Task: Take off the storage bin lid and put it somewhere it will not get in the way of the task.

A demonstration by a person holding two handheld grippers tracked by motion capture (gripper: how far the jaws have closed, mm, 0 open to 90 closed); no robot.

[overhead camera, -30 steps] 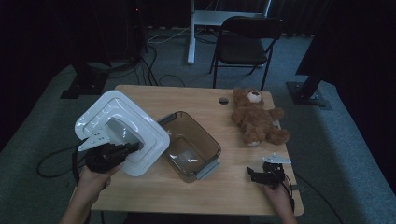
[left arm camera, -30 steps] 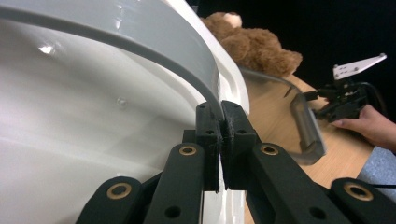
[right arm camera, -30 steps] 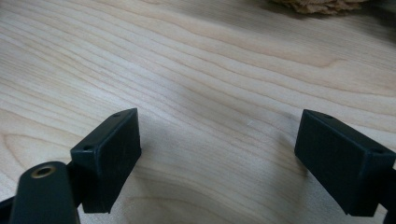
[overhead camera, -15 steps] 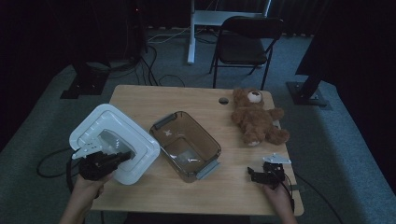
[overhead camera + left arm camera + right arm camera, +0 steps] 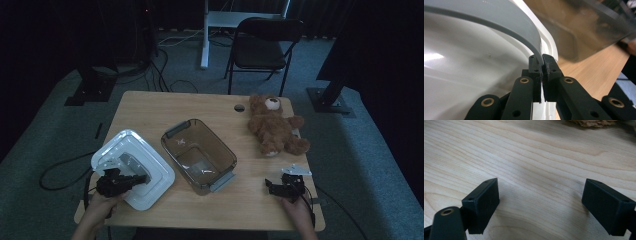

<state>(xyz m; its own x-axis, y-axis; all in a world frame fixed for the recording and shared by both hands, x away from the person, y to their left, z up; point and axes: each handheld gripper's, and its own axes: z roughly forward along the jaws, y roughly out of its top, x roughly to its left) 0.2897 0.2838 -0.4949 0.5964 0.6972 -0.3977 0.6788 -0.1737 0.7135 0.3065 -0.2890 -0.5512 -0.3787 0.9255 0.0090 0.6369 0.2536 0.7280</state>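
We pinch the lid's rim in our left gripper, just left of the box. Our right gripper gapes empty, nearer the bear.

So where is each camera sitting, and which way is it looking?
High view: above the person's side, looking forward and down on the wooden table; both hands and forearms enter from below, left gripper, right gripper.
Left gripper view: rides the left gripper, looking along shut jaws clamping the white lid.
Right gripper view: rides the right gripper, jaws open, facing the table.
Shared: the lid, clear container and teddy bear each appear in the high view and one gripper view.
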